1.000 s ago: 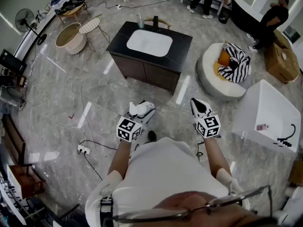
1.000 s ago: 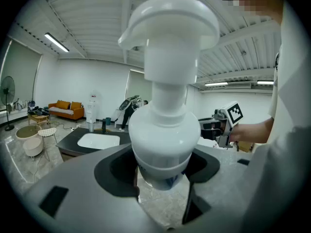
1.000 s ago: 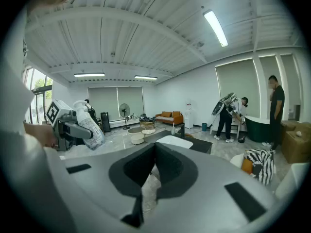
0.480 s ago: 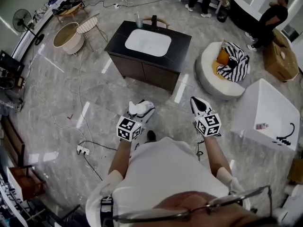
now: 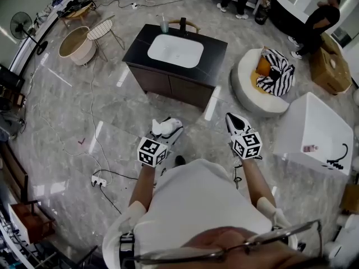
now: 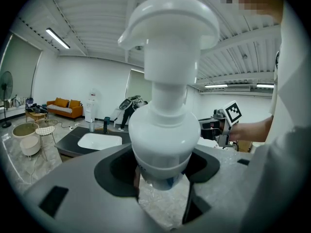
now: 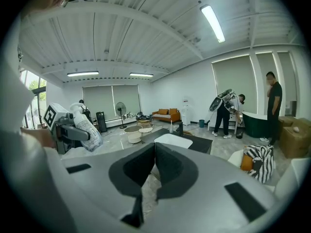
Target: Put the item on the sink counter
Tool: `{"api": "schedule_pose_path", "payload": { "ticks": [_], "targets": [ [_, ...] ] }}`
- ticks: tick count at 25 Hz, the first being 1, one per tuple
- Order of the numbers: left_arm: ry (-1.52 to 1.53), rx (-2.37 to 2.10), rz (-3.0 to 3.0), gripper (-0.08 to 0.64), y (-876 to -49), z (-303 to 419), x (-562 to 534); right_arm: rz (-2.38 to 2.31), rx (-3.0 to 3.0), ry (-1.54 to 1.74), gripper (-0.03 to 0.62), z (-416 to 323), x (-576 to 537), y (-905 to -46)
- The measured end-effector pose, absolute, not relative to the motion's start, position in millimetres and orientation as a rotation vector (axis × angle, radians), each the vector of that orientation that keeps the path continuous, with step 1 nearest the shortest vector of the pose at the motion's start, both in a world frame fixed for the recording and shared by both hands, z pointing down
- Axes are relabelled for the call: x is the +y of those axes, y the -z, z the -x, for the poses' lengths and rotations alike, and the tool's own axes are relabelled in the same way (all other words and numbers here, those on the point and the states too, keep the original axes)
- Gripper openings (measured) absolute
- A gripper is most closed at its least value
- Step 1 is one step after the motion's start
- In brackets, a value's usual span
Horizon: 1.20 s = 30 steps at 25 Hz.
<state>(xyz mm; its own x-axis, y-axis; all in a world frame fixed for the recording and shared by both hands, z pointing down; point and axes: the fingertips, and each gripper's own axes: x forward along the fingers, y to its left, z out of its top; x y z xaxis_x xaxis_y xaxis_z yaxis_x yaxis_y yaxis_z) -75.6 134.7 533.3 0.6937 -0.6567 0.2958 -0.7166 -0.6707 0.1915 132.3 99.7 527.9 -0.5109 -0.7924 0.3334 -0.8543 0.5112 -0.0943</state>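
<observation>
Far left: round beige tub (image 5: 74, 42) on the marble floor. Left gripper (image 5: 166, 129) held at waist height, jaws pinching the body of a white pump bottle (image 6: 164, 130), pump head up. Bottle is in the air, well apart from the sink counter (image 5: 141, 42), which stands ahead with a white basin set in its dark top. Right gripper (image 7: 153, 154): jaws pressed together, nothing between them. Further right, a white pouf (image 5: 250, 91) with a striped cushion.
</observation>
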Motion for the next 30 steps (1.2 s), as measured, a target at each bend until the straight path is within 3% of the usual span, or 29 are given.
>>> {"api": "schedule_pose_path", "payload": {
  "ticks": [20, 30],
  "targets": [
    [-0.34, -0.977, -2.628, 0.262, -550.0, 122.7, 66.0, -1.512, -2.428, -0.363, 0.009, -102.7, 36.6, -528.8],
    [-0.355, -1.022, -2.579, 0.262, -555.2, 124.3, -2.2, -1.457, -2.447, -0.41, 0.009, -99.6, -48.1, -541.8]
  ]
}}
